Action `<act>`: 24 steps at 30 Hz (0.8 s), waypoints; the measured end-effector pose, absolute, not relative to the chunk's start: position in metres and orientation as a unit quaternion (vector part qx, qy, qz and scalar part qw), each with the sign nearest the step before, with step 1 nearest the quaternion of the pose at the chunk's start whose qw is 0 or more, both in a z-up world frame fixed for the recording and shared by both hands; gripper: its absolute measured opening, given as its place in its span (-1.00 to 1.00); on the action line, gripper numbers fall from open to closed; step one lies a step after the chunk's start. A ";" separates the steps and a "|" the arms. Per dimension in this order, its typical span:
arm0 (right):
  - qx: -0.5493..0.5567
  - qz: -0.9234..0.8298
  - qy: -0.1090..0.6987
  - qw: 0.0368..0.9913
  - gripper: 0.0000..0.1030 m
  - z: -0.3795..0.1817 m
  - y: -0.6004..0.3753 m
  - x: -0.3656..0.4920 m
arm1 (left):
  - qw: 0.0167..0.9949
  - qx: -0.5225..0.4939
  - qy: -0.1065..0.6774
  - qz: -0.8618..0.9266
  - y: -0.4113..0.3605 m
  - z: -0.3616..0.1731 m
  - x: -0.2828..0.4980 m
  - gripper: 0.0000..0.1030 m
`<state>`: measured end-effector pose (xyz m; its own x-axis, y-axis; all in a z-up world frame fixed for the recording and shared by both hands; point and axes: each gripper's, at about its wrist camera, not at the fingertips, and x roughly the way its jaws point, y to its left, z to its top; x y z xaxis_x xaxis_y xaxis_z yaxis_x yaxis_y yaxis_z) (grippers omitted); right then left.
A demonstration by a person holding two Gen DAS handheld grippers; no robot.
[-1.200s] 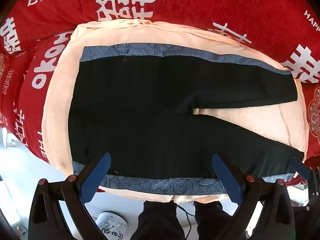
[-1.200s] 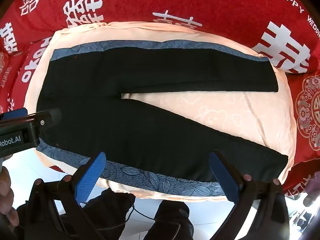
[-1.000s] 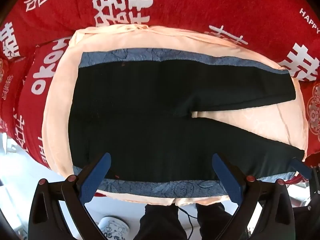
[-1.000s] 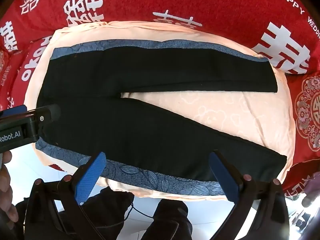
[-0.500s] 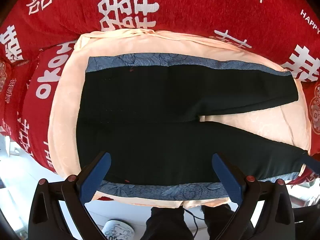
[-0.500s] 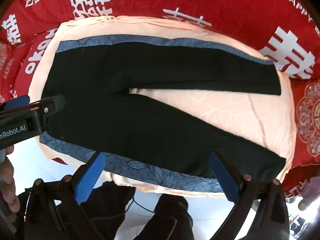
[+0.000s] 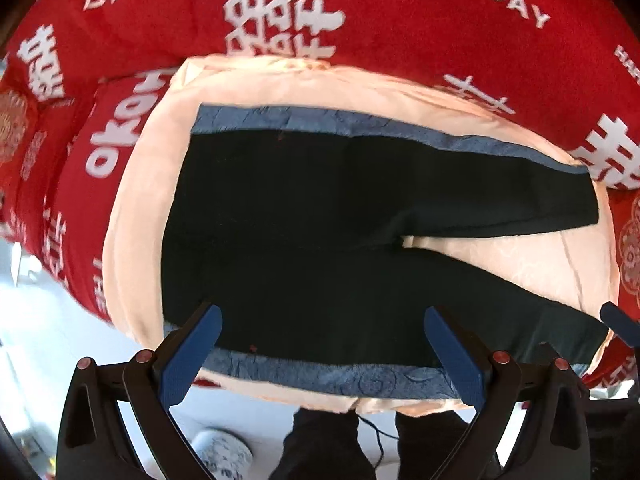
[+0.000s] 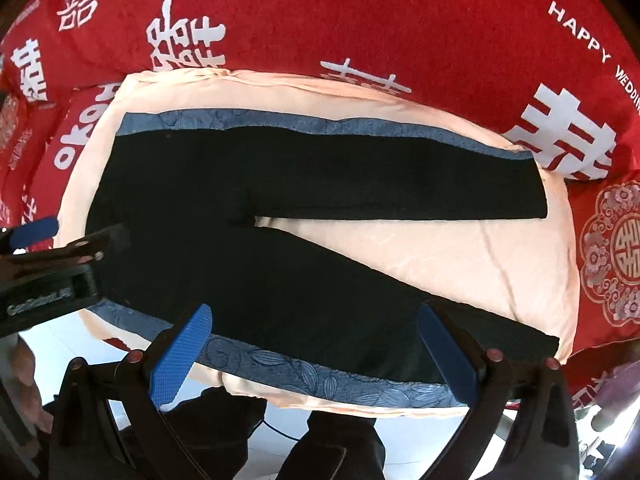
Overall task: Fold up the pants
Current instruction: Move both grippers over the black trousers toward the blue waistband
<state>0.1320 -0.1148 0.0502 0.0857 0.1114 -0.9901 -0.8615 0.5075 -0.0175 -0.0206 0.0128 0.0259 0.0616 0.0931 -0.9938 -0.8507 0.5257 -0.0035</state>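
The black pants [image 8: 280, 240] lie flat and fully spread on a peach cushion [image 8: 500, 256] over a red wedding blanket [image 8: 360, 24], waistband to the left, legs splayed apart to the right. No fold is made yet, so the whole task remains. The left gripper [image 7: 324, 344] and right gripper [image 8: 314, 350] both hang wide open, seemingly above the near blue-trimmed edge, gripping nothing.

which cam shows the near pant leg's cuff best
The right wrist view: the near leg's cuff lies in full sight past the right finger. In the left wrist view that cuff sits squeezed at the frame's right edge.
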 end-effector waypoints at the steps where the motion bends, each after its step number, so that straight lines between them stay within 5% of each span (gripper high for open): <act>1: -0.332 0.373 0.566 0.656 0.99 0.049 -0.115 0.131 | 0.647 -0.327 0.584 0.366 0.012 0.027 -0.021 0.98; 24: -0.323 0.437 0.540 0.642 0.99 0.062 -0.101 0.159 | 0.656 -0.290 0.578 0.388 0.019 0.056 0.010 0.98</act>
